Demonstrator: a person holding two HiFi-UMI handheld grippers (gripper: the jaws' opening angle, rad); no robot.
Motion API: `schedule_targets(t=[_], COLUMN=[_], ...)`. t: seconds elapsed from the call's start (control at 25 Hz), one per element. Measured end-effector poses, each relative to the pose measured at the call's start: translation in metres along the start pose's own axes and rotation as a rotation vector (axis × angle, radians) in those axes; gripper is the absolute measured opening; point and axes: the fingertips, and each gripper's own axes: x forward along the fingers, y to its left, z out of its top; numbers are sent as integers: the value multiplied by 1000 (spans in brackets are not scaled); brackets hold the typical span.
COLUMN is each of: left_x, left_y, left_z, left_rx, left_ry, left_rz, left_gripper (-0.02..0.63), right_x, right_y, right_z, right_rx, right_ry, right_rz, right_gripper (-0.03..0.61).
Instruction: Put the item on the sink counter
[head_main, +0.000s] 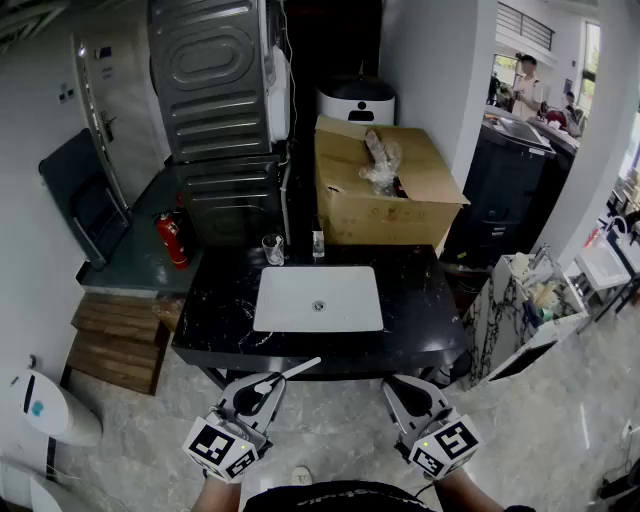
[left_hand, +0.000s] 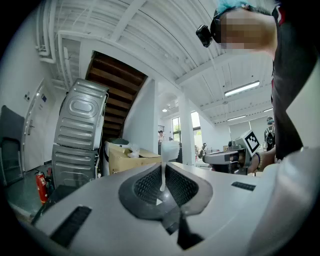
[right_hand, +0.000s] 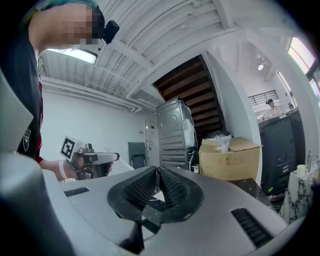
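A slim white utensil (head_main: 290, 373) with a thin handle sticks out from my left gripper (head_main: 262, 392), which is shut on it. In the left gripper view the handle (left_hand: 162, 176) rises between the ribbed pads, and its broader pale end (left_hand: 169, 148) shows above them. My right gripper (head_main: 405, 392) is shut with nothing in it; its pads meet in the right gripper view (right_hand: 156, 173). Both grippers hover over the floor just in front of the black marble sink counter (head_main: 215, 318), which holds a white basin (head_main: 318, 298).
A glass cup (head_main: 272, 248) and a small bottle (head_main: 318, 243) stand behind the basin. An open cardboard box (head_main: 380, 190) sits at the counter's back right. Stacked grey machines (head_main: 215, 120), a fire extinguisher (head_main: 172, 240), a wooden pallet (head_main: 118, 338) and a marble stand (head_main: 520, 312) surround it.
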Motion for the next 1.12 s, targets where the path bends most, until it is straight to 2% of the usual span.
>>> schedule_targets(t=[0.52,0.76,1.12], left_x=[-6,-8,-21], left_y=[6,9,32], left_z=[2,4,1], left_rx=[-1,-1,-7], left_ry=[-12,-20,-21], left_rz=[8,6,12], left_gripper=[31,31,31], right_x=[2,4,23], right_y=[6,2,17], right_z=[3,8,8], right_rx=[-7,32,63], right_ry=[-8,-43,-64], right_rz=[-2,-31,-21], right_gripper=[40,40,37])
